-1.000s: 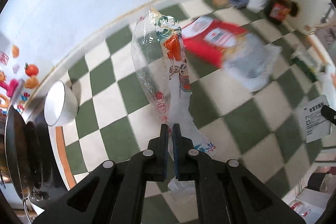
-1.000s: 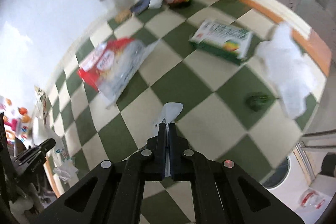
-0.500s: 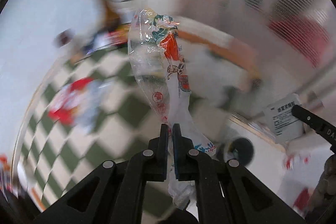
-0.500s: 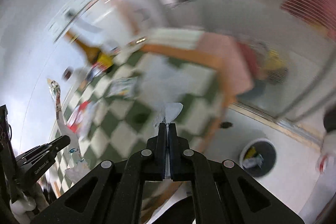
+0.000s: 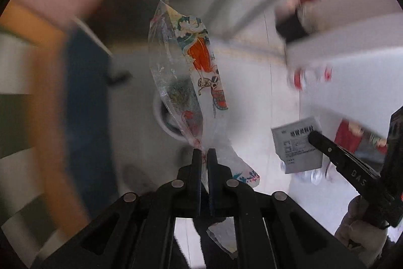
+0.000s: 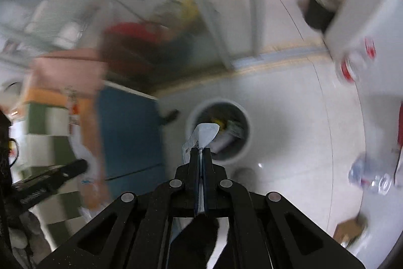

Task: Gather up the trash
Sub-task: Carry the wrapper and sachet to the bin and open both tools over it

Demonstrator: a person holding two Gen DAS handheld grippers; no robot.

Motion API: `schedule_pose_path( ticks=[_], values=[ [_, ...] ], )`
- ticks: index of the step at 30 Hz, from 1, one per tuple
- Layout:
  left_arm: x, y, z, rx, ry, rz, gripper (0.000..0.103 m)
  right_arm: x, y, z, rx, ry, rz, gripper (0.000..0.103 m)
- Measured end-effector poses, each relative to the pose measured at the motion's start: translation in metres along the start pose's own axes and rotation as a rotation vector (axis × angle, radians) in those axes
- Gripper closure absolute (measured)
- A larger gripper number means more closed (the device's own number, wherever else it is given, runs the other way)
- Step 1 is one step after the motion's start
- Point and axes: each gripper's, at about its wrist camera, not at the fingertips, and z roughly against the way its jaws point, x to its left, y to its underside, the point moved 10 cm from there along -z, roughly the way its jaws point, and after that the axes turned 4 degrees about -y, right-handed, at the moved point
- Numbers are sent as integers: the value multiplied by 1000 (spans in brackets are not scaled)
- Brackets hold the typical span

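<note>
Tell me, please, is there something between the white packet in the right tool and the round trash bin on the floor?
Nothing visible blocks it. The right tool is shut on the white packet, and the trash bin sits open on the floor just beyond it, already holding some trash. The blue panel stands off to the left.

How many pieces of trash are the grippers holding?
2. A clear printed wrapper is pinched in the left gripper, and a small white packet in the right gripper.

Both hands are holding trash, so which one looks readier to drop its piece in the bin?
Probably the right tool: its packet lines up with the bin. The left tool's wrapper hides the bin.
</note>
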Motion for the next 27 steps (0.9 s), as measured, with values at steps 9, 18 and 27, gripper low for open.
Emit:
schedule_pose_path(
  ticks=[9, 18, 27],
  values=[
    [1, -48, -262, 233, 26, -30, 101, -113, 0, -224, 123, 0, -113, 101],
    [28, -61, -346, 280, -78, -131, 66, -126, -7, -329, 167, -11, -66, 101],
    [57, -74, -312, 115, -170, -63, 7, -115, -9, -337, 165, 17, -26, 83]
  ],
)
